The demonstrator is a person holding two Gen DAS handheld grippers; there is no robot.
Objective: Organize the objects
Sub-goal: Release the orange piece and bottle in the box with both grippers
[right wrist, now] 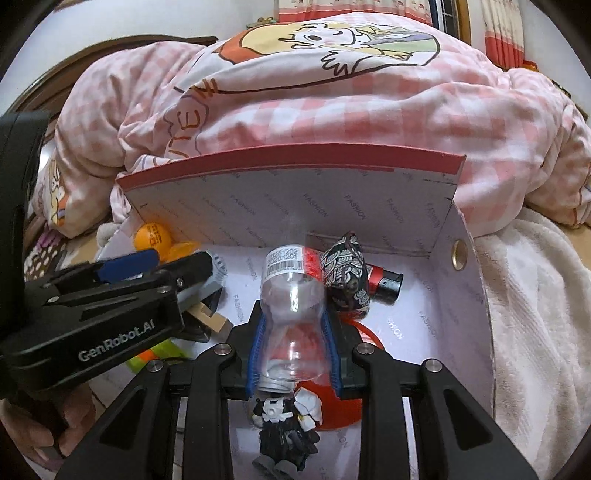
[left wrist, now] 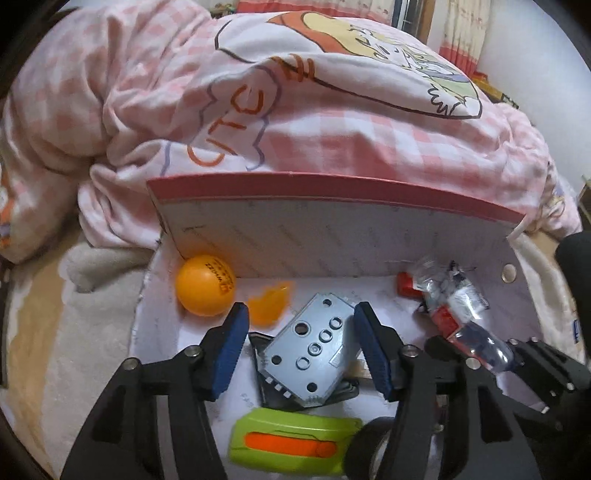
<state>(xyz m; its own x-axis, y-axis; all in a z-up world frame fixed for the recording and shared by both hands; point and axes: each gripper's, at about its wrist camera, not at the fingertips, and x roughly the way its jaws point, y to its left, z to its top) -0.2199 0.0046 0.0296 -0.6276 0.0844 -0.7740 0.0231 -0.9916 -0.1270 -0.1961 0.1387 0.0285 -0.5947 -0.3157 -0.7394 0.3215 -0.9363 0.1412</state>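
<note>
Your right gripper [right wrist: 293,347] pinches the clear bottle [right wrist: 291,295] at its waist, where it can't slip, above the box [right wrist: 469,295], while your left gripper [left wrist: 301,343] hangs wide over the grey plate [left wrist: 314,350], ready to straddle it.

We see a bed heaped with a pink checked quilt [left wrist: 332,140] bearing a cartoon print and orange letters. Under it lies a cream fleece blanket [right wrist: 532,295], spread to the right in the right wrist view. Behind the bed hang curtains [right wrist: 502,33] with red and cream stripes, beside a white wall [left wrist: 517,48]. A dark wooden headboard [right wrist: 74,70] curves at the left in the right wrist view. The light is soft and even, and indoor
</note>
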